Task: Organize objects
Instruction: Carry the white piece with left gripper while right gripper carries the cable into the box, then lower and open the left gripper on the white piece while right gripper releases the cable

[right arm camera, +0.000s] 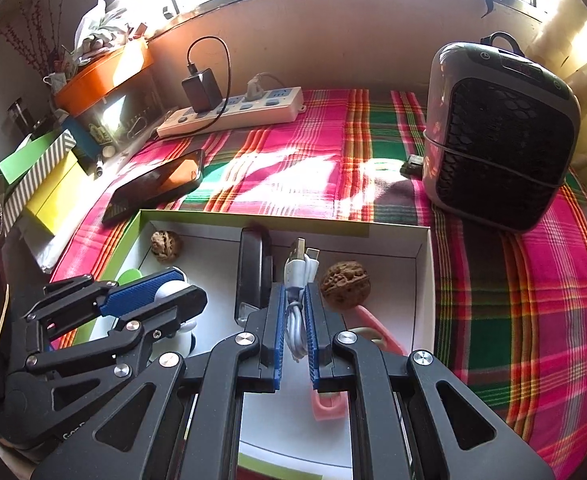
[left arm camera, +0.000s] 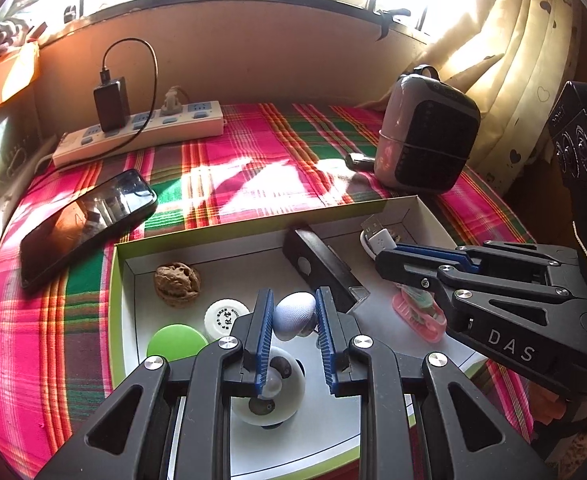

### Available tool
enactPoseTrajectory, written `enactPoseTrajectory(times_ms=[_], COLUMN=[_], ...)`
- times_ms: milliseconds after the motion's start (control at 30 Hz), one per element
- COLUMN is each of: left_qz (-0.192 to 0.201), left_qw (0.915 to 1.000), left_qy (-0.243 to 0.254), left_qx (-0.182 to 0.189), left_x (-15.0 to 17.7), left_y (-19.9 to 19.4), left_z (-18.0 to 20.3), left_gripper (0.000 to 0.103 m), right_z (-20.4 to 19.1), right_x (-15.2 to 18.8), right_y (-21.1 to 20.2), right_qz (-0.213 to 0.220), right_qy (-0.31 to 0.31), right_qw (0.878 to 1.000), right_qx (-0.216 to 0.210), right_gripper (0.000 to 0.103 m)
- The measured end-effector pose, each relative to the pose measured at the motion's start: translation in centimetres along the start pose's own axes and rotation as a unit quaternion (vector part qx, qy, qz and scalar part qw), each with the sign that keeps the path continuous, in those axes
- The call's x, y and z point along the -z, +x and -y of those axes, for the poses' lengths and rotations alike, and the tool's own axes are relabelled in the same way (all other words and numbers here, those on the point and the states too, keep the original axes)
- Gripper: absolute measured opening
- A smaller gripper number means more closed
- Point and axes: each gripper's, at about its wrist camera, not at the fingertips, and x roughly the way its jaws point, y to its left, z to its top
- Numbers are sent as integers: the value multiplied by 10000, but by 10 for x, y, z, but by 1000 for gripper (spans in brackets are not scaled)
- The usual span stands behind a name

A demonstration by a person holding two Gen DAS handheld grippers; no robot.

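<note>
1. Nearest, the left gripper [left arm camera: 293, 320] has its blue pads nearly together on a small white egg-shaped object [left arm camera: 295, 314], hanging over the box's near left part; the round shell gives the flat pads little purchase, so it could squirt out and drop onto the white panda-like figure [left arm camera: 269, 396] directly below it.
2. Close at its 3 o'clock, the right gripper [right arm camera: 293, 320] is clamped fully down on a coiled white USB cable [right arm camera: 299, 276], whose plugs stick out past the tips toward 12 o'clock. Only part of the coil is pinched (the rest hangs loose), so a loop may slip free or snag the pink clip [right arm camera: 329, 404] beneath.
3. Both tools sit just beside each other over the white box [right arm camera: 423, 280]; a sideways move by either risks a knock that jars both loads.
4. Inside the box, at 11 o'clock from the left gripper, a walnut [left arm camera: 177, 283], a white cap [left arm camera: 224, 317] and a green lid [left arm camera: 175, 345] crowd the landing room; a black rectangular device [left arm camera: 321, 264] lies at 1 o'clock.
5. Farther out, at 10 o'clock, a smartphone [left arm camera: 87, 222] rests on the plaid cloth [left arm camera: 253, 152], not yet boxed (probably next).
6. Farthest, the power strip [left arm camera: 141, 132] and a small fan heater [left arm camera: 427, 136] stand well apart.
</note>
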Motion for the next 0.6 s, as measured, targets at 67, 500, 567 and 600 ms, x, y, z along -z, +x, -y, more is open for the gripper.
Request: enactPoseTrajectory(times_ms=[67,500,567,600], left_qz=[-42,-257,-283,-282], left_qw=[10000,9995,9994,9994], left_qy=[5,124,126,136], left_qx=[-4,-136,-129,-134], left_x=[-1,2,2,2], left_y=[4,20,20,21], left_z=[0,3,3,4], left_gripper=[20,20,20,20], right_z=[1,3,3,3], right_x=[-1,-3,-3,-3], right_y=[3,16,17,17], right_qz=[-33,-146,-136,-139], right_qy=[6,2,8,14], right_qw=[10000,9999,9999,9999], right_qx=[-3,70,69,67], right_gripper=[10,10,10,10])
